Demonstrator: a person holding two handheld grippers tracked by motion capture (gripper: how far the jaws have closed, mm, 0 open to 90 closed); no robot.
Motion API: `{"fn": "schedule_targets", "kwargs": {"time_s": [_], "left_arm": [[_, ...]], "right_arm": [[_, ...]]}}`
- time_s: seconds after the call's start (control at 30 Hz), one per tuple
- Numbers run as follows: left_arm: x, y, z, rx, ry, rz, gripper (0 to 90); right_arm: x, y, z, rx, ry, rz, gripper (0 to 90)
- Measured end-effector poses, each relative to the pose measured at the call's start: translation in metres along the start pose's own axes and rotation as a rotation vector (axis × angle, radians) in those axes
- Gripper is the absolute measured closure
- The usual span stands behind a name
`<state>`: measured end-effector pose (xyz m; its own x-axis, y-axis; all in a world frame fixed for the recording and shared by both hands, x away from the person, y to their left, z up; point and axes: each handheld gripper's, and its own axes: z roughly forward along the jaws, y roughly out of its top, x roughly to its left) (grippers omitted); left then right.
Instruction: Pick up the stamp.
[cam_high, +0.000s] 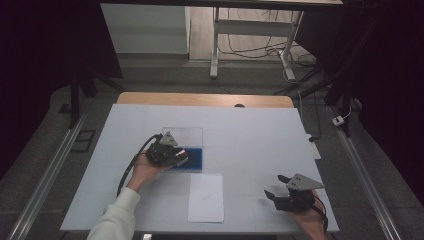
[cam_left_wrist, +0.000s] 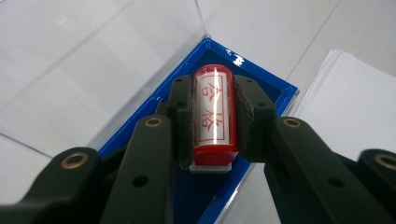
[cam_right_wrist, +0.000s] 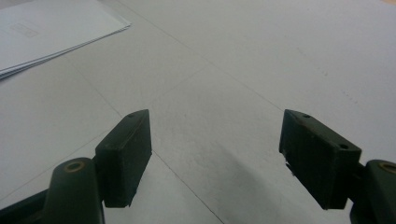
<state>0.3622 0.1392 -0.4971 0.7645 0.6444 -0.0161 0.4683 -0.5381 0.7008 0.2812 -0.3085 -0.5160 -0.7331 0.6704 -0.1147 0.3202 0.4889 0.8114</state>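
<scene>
A red stamp (cam_left_wrist: 213, 116) with a white label bearing red characters lies in a blue box (cam_left_wrist: 273, 95) whose clear lid (cam_left_wrist: 93, 70) is folded back. My left gripper (cam_left_wrist: 212, 119) is shut on the stamp, one black pad against each long side. From above, the left gripper (cam_high: 181, 156) sits over the blue box (cam_high: 196, 158) in the middle of the table. My right gripper (cam_high: 274, 189) rests near the front right of the table, its jaws wide apart with nothing between them. Over bare white table stand the right gripper's (cam_right_wrist: 215, 154) open jaws.
A stack of white paper (cam_high: 206, 197) lies in front of the box, between the two hands; its corner (cam_left_wrist: 355, 112) is right of the box. The table (cam_high: 250, 135) is covered in white sheet. The paper stack (cam_right_wrist: 42, 32) lies far left of the right gripper.
</scene>
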Motion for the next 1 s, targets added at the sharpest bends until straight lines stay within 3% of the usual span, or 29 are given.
{"fn": "schedule_targets", "kwargs": {"time_s": [0.23,0.73,1.0], "left_arm": [[0.000,0.002,-0.010,-0.031,0.008,-0.012,70.0],[-0.005,0.015,-0.058,-0.139,0.010,-0.032,70.0],[-0.006,0.017,-0.067,-0.168,0.022,-0.033,69.9]], "right_arm": [[0.000,0.000,-0.001,0.001,-0.006,-0.005,25.1],[0.001,0.000,-0.001,-0.009,-0.005,-0.005,25.3],[0.001,-0.001,0.001,-0.014,0.005,-0.004,25.4]]}}
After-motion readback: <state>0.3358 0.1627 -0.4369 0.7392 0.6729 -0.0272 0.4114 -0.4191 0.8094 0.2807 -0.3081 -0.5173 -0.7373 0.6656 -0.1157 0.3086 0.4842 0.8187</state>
